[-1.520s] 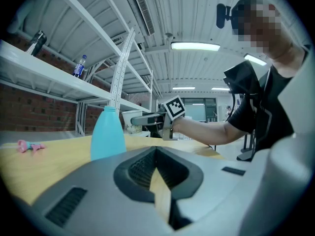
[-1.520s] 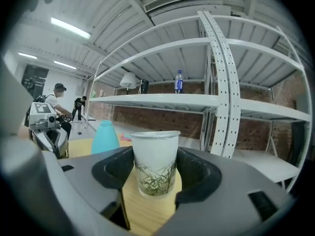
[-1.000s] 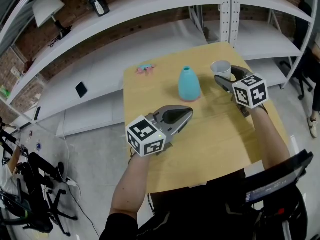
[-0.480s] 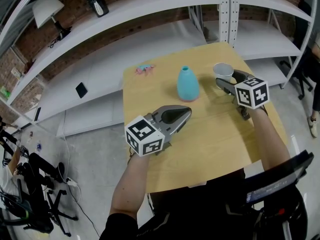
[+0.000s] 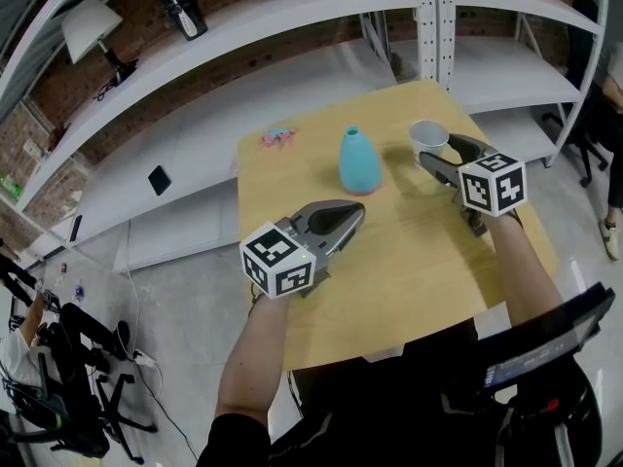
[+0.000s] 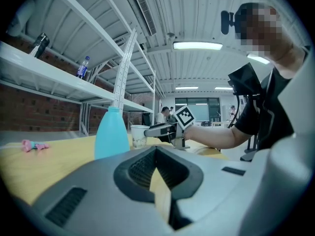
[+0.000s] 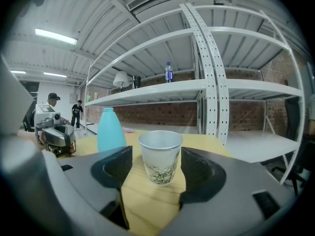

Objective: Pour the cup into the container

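A white paper cup (image 5: 428, 136) with a leaf print stands upright near the far right corner of the wooden table (image 5: 409, 261). My right gripper (image 5: 441, 151) is open, and the cup (image 7: 160, 156) stands between its fingertips at their far end, apart from both pads. A light blue bottle-shaped container (image 5: 359, 161) stands left of the cup, near the table's middle. It also shows in the right gripper view as the container (image 7: 110, 131) and in the left gripper view as the container (image 6: 112, 133). My left gripper (image 5: 352, 210) is shut and empty, pointing at the container from the near side.
A small pink toy (image 5: 279, 136) lies at the table's far left. White metal shelving (image 5: 321, 8) with a lamp, a bottle and other items runs behind the table. A phone (image 5: 159, 179) lies on the low shelf. The table's right edge is close to my right gripper.
Almost nothing has changed. The view has shifted a little, and both grippers hold nearly the same places beside the cup and the container.
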A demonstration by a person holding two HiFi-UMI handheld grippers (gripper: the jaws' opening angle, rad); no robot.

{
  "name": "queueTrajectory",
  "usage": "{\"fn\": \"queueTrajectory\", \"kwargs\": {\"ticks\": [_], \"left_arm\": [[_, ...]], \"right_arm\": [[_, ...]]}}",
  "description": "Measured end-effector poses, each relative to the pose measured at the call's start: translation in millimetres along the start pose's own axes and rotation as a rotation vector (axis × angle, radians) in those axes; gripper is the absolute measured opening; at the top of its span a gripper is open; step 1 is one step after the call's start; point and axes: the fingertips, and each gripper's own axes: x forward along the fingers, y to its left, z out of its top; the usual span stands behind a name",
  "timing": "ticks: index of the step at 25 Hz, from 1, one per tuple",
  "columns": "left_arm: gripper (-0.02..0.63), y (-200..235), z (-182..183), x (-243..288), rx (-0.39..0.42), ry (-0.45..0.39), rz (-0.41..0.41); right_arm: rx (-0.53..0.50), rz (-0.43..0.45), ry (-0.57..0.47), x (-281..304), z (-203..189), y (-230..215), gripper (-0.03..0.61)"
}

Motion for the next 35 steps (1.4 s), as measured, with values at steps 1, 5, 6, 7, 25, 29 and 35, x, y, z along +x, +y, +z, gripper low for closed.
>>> {"fn": "queueTrajectory", "kwargs": {"ticks": [1, 5, 6, 7, 25, 29, 35], "left_arm": [[0.0, 1, 0, -1, 0.0, 0.0, 0.003], [0.0, 2, 0, 0, -0.002, 0.0, 0.01], [0.0, 2, -1, -1, -0.004, 0.002, 0.017], [0.0, 2, -2, -2, -0.007, 0.004, 0.026], [0.0, -40, 41, -47, -0.025, -0.093, 0.289], [0.0, -58, 48, -48, -0.036, -0.135, 0.311], [0.0, -106, 36, -35, -0.044, -0.104, 0.305]], "right_arm": [[0.004, -0.002, -0.006, -3, 1, 1, 0.291], [0.004, -0.021, -0.017, -19, 0, 6, 0.291], [0.008, -0.022, -0.022, -24, -1, 8, 0.29], [0.012, -0.016, -0.028, -29, -3, 12, 0.29], [0.004, 0.115, -0.174, -84, 7, 83, 0.0], [0.006, 0.109, -0.192, -100, 7, 85, 0.0], [0.008, 0.109, -0.174, -145, -13, 96, 0.0]]}}
